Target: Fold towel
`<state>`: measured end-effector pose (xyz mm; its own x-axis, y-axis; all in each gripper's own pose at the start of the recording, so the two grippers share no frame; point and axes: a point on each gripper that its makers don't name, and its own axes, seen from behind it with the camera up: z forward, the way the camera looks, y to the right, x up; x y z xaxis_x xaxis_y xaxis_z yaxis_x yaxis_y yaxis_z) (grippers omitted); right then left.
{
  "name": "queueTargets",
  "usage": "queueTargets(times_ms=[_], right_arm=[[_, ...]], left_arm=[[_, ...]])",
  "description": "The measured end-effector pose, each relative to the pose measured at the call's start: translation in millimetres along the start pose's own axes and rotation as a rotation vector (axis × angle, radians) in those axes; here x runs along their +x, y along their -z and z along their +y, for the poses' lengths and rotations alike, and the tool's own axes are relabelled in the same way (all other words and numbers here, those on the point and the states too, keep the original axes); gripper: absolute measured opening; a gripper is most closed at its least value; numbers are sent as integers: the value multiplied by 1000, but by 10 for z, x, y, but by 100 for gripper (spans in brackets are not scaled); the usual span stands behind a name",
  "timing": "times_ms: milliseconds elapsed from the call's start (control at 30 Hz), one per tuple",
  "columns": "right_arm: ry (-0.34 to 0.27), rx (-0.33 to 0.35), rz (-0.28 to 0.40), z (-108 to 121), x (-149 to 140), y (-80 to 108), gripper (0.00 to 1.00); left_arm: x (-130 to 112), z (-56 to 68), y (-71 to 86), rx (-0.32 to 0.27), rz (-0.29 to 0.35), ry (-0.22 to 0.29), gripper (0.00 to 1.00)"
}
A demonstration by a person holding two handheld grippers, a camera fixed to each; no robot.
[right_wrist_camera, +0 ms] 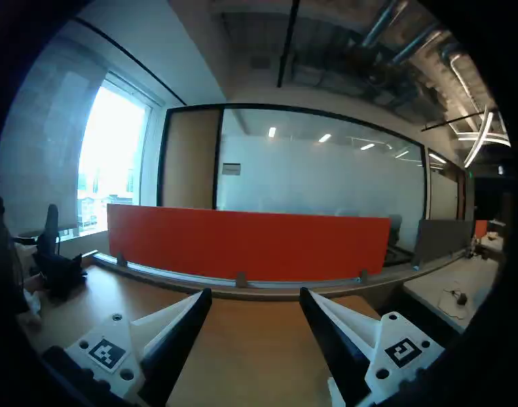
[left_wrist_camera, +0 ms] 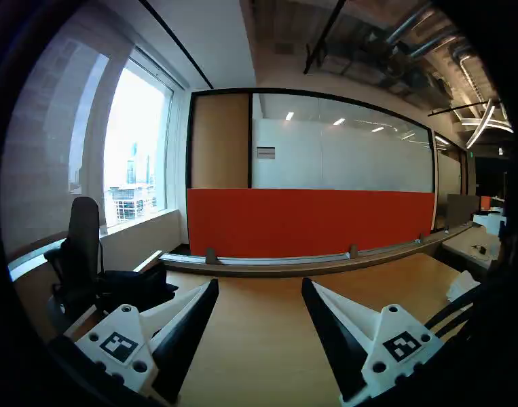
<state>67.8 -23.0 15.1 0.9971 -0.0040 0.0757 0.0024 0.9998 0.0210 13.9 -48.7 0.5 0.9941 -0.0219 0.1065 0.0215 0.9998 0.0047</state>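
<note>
In the left gripper view my left gripper (left_wrist_camera: pixel 259 283) is open above a bare wooden desk (left_wrist_camera: pixel 259 339), with nothing between its black-edged white fingers (left_wrist_camera: pixel 184 319). A small white crumpled shape (left_wrist_camera: pixel 464 285), possibly the towel, lies at the far right edge of the desk. In the right gripper view my right gripper (right_wrist_camera: pixel 255 293) is also open over the desk (right_wrist_camera: pixel 252 353) and holds nothing. A pale crumpled bit (right_wrist_camera: pixel 32 302) peeks in at the far left edge; I cannot tell what it is.
A red divider panel (left_wrist_camera: pixel 309 222) on a metal rail (left_wrist_camera: pixel 259 260) runs along the desk's far edge. A black chair and bag (left_wrist_camera: pixel 102 278) stand at the left by the window. A black object (right_wrist_camera: pixel 55 268) sits on the desk at the left. Another desk (right_wrist_camera: pixel 449 292) lies to the right.
</note>
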Motion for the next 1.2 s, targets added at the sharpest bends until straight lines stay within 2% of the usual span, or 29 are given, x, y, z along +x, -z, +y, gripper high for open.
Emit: queueTargets(times_ms=[300,567,800,1200], right_arm=[[2,-2,7,-143,30,-8,100],[20,6,6,-254,7,28,100],[2,9,14,-262,-56,114,100],[-44,-6,33,-163,-235,196,100]], left_arm=[[-115,22,-34,-5,-11,-5,90],[-230,99,-28,-23,10,-23,90],[-478,132,-28,-16,28,-55,90],[-970,144,-4,-5,56,-50,90]])
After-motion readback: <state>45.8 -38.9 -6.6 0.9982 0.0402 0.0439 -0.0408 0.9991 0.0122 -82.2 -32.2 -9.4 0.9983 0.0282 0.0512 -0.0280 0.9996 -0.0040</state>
